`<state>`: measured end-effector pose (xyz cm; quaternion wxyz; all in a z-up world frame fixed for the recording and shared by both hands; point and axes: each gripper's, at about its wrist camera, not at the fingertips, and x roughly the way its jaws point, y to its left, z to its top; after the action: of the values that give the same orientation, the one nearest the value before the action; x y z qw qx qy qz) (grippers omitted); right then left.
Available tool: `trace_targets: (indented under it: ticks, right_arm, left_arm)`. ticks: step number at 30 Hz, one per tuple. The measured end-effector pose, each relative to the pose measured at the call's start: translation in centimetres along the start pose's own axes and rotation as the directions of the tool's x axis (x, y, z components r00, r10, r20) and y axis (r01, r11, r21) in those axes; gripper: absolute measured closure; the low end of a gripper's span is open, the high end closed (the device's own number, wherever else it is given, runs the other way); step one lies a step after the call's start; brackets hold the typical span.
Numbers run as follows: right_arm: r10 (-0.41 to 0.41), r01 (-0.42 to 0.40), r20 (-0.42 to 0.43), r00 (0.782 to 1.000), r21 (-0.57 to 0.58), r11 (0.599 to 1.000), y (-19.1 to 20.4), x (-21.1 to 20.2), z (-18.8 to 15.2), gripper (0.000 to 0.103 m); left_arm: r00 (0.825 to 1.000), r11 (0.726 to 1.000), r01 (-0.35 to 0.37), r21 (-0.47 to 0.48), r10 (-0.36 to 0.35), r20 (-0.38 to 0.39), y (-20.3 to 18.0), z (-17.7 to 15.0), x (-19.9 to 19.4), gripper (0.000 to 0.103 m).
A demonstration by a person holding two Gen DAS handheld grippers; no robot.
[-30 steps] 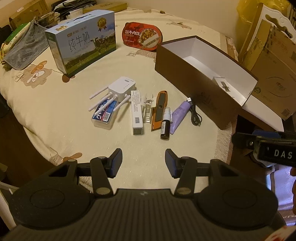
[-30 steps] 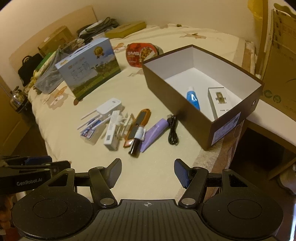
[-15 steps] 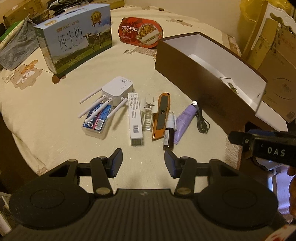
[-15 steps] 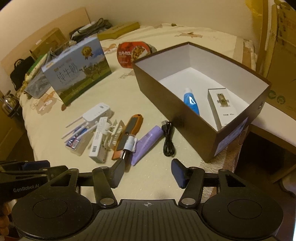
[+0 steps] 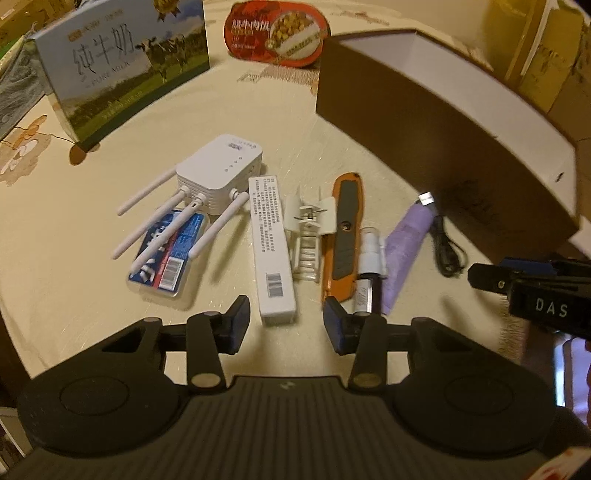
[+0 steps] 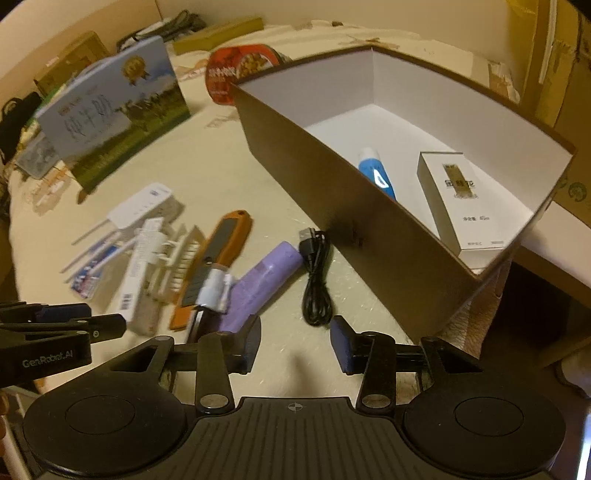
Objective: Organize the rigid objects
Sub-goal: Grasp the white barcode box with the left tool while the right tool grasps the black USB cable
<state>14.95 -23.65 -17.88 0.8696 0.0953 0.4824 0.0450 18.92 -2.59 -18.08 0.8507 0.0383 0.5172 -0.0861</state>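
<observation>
Cream cloth printed with cartoon figures covers the surface, where a row of small items lies beside an open brown box with a white lining. From the left wrist view the row reads: a white router with its antennas resting across a blue toothbrush case, a long white carton, a white clip, an orange utility knife, a small spray bottle, a purple tube and a coiled black USB cable. Inside the box lie a blue-and-white tube and a white carton with small print too blurred to read. Behind the row stand a milk carton marked "PURE MILK" beneath large Chinese characters, and a red ready-meal tray.

The left hand-held gripper hovers over the near end of the long white carton, its jaws closing with nothing between the pads. The right hand-held gripper hangs above bare cloth just in front of the cable and purple tube, jaws likewise closing on nothing. Each gripper shows at the edge of the other's view, one body lettered "DAS", the other "GenRobot.AI".
</observation>
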Motion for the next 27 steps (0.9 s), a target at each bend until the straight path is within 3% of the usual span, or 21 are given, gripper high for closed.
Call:
trace_targets:
  ticks: [10,15,21,27]
  right_arm:
    - [-0.071,0.071,-0.021,0.997,-0.014,0.997,-0.4,5.2,0.9,0.072]
    - [-0.091,0.089,-0.037,0.995,-0.039,0.995,-0.6,6.6,0.9,0.085]
    - [-0.066,0.063,-0.031,0.997,-0.076,0.995,-0.9,5.6,0.0,0.090]
    - [-0.022,0.017,-0.074,0.997,-0.073,0.997,-1.4,3.0,-3.5,0.091]
  left_arm:
    - [0.999,1.000,-0.024,0.000,0.024,-0.043,0.4,1.1,4.2,0.071]
    - [0.998,0.999,-0.033,-0.021,0.032,-0.052,0.5,0.9,4.7,0.081]
    - [0.997,0.998,-0.056,-0.031,0.054,-0.057,0.3,-0.4,3.9,0.081]
    - [0.994,0.998,-0.063,-0.027,0.060,-0.087,-0.5,-4.3,1.7,0.081]
